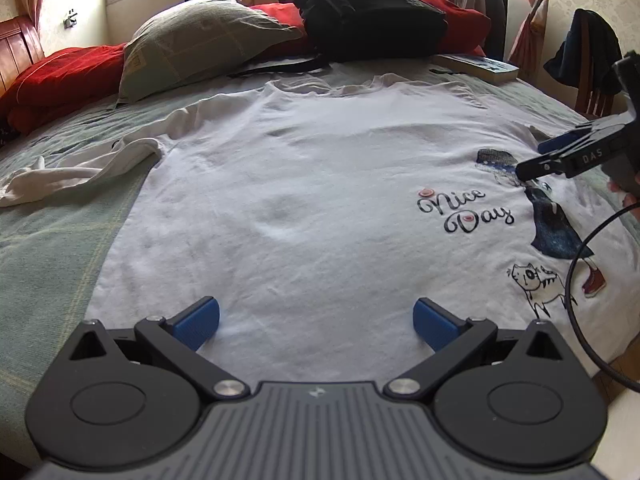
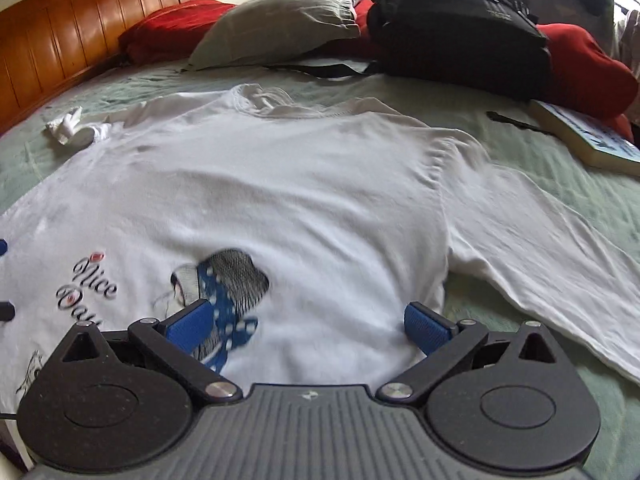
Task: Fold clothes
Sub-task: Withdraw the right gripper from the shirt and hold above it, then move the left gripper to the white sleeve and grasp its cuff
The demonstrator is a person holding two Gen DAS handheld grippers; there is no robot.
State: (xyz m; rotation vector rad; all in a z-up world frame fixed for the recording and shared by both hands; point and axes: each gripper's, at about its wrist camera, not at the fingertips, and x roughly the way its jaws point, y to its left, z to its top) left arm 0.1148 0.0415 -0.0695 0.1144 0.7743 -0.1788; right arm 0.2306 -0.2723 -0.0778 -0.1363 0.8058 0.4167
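**Inspector:** Left gripper [image 1: 316, 322] sits nearest, low over the hem end of the white long-sleeved shirt [image 1: 312, 184], its blue pads spread wide and holding nothing. Right gripper [image 2: 308, 326] is likewise spread and empty, over the printed figure [image 2: 228, 288] near the shirt's right side seam.

**Clerk:** Position of the garment?

**Inspector:** Laid face up on the bed [image 2: 560, 168], collar [image 2: 264, 100] away from the cameras, body largely flat with shallow ripples. Right sleeve [image 2: 560, 264] runs out straight across the green cover. Left sleeve [image 1: 80, 172] is bunched and twisted beside the body.

**Clerk:** Step in hand?

**Inspector:** In my judgement, no fold is made yet; the opening grasp is pending. I advise pinching a single clean edge at seam or hem, both layers together, and lifting low so the body does not drag. The crumpled left sleeve should be straightened first, or it will bulk the fold.

**Clerk:** Margins and room?

**Inspector:** Near hem lies close to the bed's edge, so little slack there. Beyond the collar stand a pillow [image 1: 200, 40] and a black backpack [image 2: 460, 20], its strap [image 2: 320, 70] trailing toward the neckline. A book [image 2: 592, 140] lies near the right shoulder, apart from the sleeve. Open cover remains on both flanks. A cable [image 1: 576, 280] from the right gripper crosses the print and could snag cloth.
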